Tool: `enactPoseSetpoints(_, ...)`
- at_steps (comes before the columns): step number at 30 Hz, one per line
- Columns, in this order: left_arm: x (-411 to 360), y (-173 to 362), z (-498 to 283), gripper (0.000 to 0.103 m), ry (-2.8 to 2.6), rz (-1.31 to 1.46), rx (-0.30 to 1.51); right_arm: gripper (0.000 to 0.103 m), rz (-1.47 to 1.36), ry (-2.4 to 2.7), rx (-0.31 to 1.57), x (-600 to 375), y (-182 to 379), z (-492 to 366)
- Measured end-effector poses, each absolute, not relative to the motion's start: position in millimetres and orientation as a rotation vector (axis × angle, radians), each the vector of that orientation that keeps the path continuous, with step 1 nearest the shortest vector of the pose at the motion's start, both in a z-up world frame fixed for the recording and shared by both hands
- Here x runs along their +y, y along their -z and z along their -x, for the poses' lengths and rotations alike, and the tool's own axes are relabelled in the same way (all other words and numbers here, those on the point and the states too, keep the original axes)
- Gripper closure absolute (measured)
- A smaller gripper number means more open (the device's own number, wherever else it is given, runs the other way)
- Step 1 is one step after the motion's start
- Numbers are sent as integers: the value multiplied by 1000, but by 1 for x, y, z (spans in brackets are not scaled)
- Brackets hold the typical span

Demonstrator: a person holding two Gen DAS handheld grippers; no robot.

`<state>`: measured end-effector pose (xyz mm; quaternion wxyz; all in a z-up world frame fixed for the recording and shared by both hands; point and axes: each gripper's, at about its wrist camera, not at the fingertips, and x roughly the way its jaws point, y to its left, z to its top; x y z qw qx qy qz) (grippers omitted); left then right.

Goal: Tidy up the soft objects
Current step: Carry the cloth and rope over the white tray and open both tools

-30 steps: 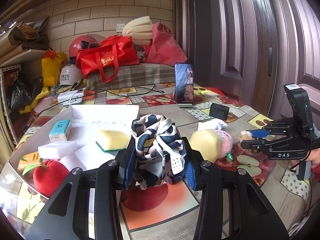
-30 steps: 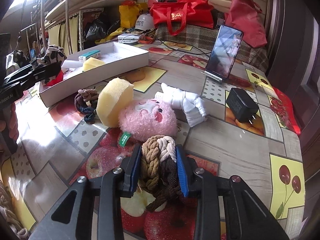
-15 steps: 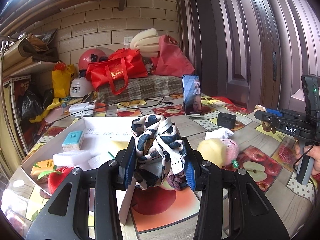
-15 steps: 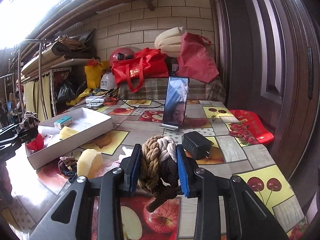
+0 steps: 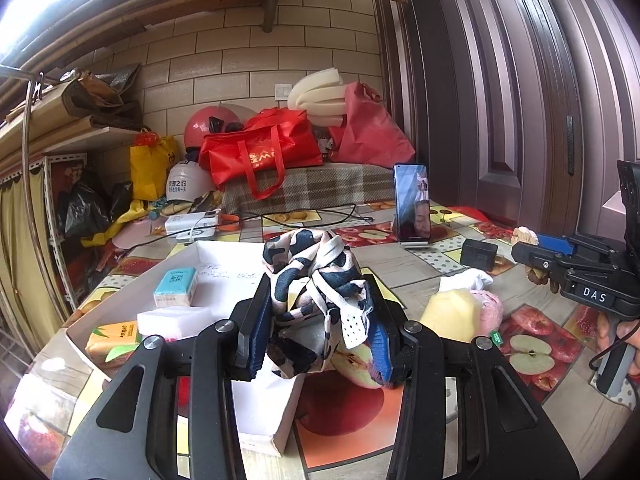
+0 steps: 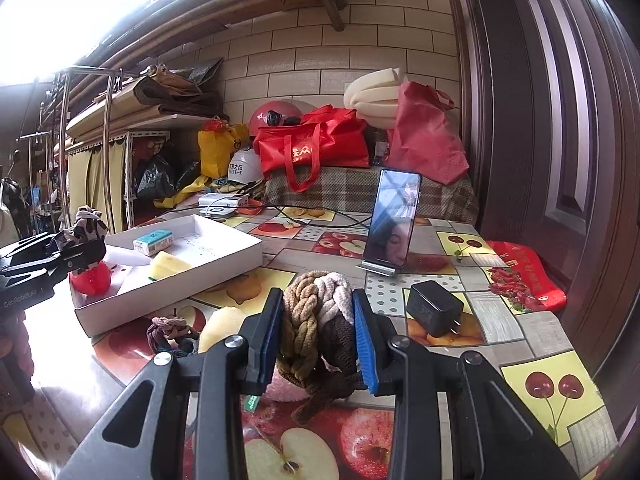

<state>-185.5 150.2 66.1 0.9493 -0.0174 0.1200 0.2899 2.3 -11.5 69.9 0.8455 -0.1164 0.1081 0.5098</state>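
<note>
A black-and-white patterned cloth (image 5: 320, 292) is pinched between the blue pads of the left claw (image 5: 320, 320), held up off the desk (image 5: 420, 264). Just beyond and below that claw a white open box (image 5: 224, 252) is seen on the desk; in it a teal tissue pack (image 5: 176, 286), a white foam block (image 5: 172, 318), an orange-and-green packet (image 5: 114, 340) and, in the right wrist view, a yellow sponge (image 6: 166, 266) and a red plush apple (image 6: 91, 278) are contained. To the right of the left claw, outside the box, a yellow sponge piece (image 5: 452, 312) and a pink plush toy (image 5: 490, 308) lie touching on the desk. A braided brown, tan and cream knit piece (image 6: 316, 328) is clamped in the right claw (image 6: 318, 332), also raised above the desk. Left of the right claw a dark knotted hair tie (image 6: 168, 330) lies on the desk near the box wall. Ahead of the right claw a black charger (image 6: 434, 310) and a propped phone (image 6: 394, 224) are seen.
</note>
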Motion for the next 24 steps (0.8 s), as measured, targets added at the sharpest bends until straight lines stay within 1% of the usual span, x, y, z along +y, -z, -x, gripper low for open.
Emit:
enactPoseSetpoints(5,183,-63,199,62,-691,36,251,69,301,-1185,214,28,-66,24)
enactPoseSetpoints(13,261,-58,222,61,-876,165,206,70,303,-1329,237,105,-61,68)
enactPoseSetpoints(20,294,-53,229,60,-936,247,195,70,298,-1362,292,166,-57,86)
enactPoseSetpoints(22,296,-52,230,54,-940,261,197,69,308,-1369,320,182,-55,87)
enactPoseSetpoints(23,296,-52,230,43,-943,263,198,67,310,-1366,340,189,-54,87)
enactPoseSetpoints(24,295,-52,231,27,-950,261,196,66,316,-1360,360,194,-53,86)
